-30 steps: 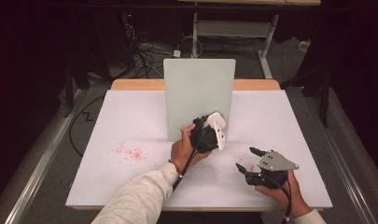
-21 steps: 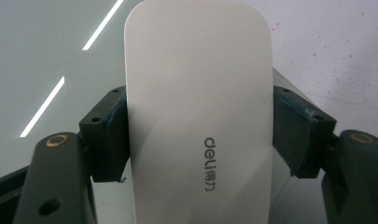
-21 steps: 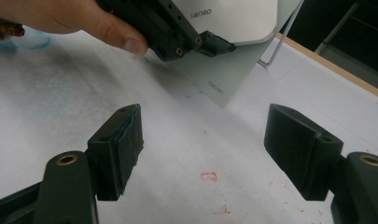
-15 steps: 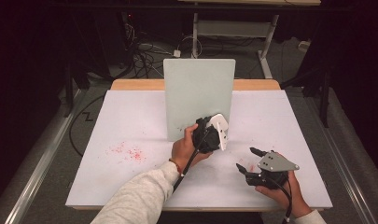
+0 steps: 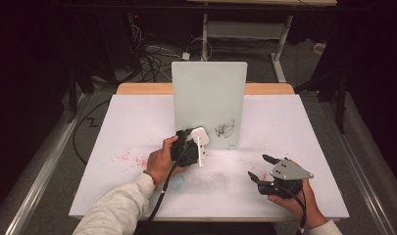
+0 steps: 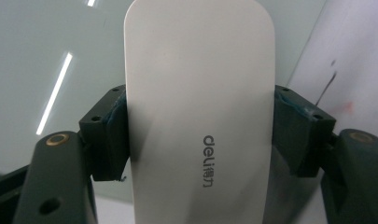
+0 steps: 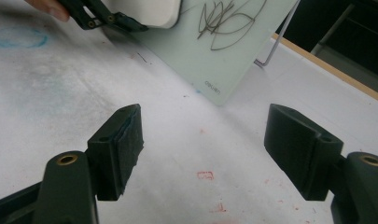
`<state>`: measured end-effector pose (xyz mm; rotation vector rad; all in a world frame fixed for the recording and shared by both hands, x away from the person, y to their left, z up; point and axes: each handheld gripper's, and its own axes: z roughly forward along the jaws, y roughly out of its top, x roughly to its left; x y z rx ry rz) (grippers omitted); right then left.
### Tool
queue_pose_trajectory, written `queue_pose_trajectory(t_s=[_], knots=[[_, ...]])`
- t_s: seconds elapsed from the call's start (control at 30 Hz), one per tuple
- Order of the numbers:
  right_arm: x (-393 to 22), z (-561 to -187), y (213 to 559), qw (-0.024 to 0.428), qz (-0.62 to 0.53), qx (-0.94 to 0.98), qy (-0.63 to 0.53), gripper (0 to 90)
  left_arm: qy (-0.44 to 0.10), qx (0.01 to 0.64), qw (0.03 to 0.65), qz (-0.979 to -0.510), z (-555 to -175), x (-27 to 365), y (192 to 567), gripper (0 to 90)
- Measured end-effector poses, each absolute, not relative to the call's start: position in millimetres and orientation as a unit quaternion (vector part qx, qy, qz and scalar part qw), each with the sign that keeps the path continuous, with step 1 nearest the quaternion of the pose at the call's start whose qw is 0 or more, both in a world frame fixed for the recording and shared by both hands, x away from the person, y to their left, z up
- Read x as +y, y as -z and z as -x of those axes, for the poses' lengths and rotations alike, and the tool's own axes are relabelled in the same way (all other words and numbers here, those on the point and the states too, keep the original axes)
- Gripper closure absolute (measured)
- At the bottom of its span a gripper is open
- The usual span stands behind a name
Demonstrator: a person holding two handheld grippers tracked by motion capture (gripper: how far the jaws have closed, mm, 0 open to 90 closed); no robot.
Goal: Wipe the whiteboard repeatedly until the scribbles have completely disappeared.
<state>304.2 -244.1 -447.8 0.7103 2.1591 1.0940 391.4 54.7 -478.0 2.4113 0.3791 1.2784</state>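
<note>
Here the eraser [image 6: 198,116], upright, faces the whiteboard [image 5: 209,98].

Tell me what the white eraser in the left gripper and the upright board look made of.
Eraser: smooth white plastic shell, likely; soft sheen, printed grey logo. Its wiping face is hidden.
Board: pale green glossy panel, glass or coated plastic; it mirrors a ceiling light in the left gripper view and carries a black scribble.
</note>
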Motion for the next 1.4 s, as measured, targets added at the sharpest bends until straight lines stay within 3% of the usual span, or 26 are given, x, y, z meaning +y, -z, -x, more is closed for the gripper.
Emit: queue_pose_trajectory(t_s=[0.37, 0.57, 1.03, 1.4], knots=[[-244, -304, 448, 0.305, -0.268, 0.815, -0.414, 28.5, -0.467, 0.14, 0.176, -0.855, -391, 67, 479, 27.9], [-244, -305, 448, 0.306, -0.268, 0.815, -0.413, 28.2, -0.473, 0.11, 0.171, -0.857, -390, 43, 482, 27.9], [-259, -306, 440, 0.325, -0.291, 0.791, -0.429, 27.4, -0.476, 0.096, 0.223, -0.845, -396, -40, 474, 27.9], [-258, -305, 439, 0.323, -0.285, 0.793, -0.431, 27.5, -0.479, 0.116, 0.242, -0.836, -403, -38, 458, 27.9]])
